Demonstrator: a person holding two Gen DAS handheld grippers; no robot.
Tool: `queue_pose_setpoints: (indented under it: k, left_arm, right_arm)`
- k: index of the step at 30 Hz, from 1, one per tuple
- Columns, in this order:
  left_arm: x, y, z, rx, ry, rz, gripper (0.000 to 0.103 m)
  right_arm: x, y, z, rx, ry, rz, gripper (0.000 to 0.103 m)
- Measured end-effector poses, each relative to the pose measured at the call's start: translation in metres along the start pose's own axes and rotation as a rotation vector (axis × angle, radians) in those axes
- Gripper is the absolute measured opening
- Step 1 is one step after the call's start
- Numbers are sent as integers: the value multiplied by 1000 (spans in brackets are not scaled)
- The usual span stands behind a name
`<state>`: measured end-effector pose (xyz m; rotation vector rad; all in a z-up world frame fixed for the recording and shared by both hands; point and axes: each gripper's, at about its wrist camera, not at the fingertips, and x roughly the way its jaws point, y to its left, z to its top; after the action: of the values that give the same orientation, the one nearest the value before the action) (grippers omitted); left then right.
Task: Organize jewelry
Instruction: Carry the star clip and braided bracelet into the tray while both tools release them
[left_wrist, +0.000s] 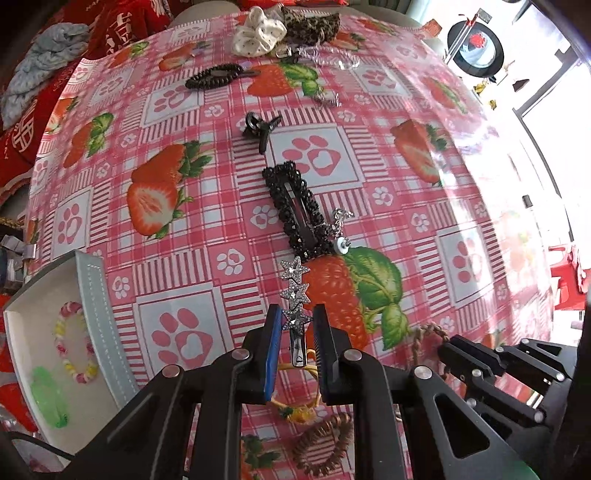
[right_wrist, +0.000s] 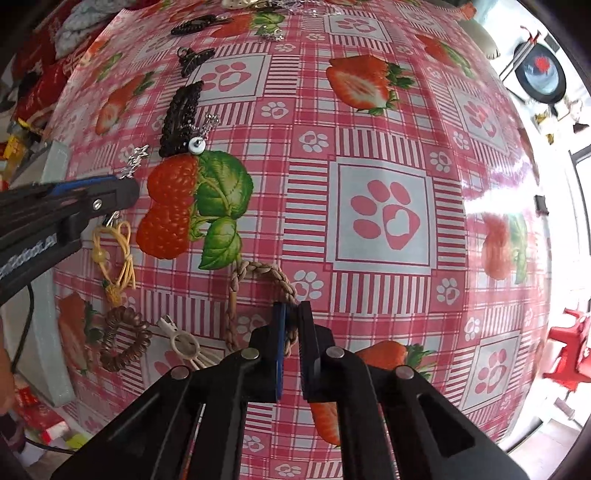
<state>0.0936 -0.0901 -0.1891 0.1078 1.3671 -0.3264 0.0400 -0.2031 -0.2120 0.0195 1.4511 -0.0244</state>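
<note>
My left gripper (left_wrist: 295, 317) is closed around the lower end of a silver star hair clip (left_wrist: 294, 291), its stars reaching out past the fingertips. An open white jewelry box (left_wrist: 92, 295) at the left holds a pastel bead bracelet (left_wrist: 74, 343) and a green item (left_wrist: 50, 400). My right gripper (right_wrist: 291, 314) is shut on a tan braided cord bracelet (right_wrist: 258, 273) lying on the strawberry tablecloth (right_wrist: 384, 214). The left gripper also shows in the right wrist view (right_wrist: 125, 184), with the star clip (right_wrist: 135, 158) sticking out of it.
On the cloth lie a black beaded snap clip (left_wrist: 295, 206), a small black claw clip (left_wrist: 260, 129), a dark bead bracelet (left_wrist: 214, 75), a white scrunchie (left_wrist: 258, 33), a leopard scrunchie (left_wrist: 310, 22), a yellow cord (right_wrist: 118, 251), a brown coil tie (right_wrist: 123, 338) and a white clip (right_wrist: 181, 339).
</note>
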Motion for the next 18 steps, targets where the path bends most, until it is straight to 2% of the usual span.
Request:
queue_pose_setpoints:
  k: [11, 18]
  left_arm:
    - [-46, 16, -9, -41, -24, 16, 23]
    - [-66, 22, -12, -100, -32, 53, 23]
  right_arm:
    - [-27, -36, 16, 58, 1, 85, 7]
    - [-37, -39, 19, 55, 0, 119, 7]
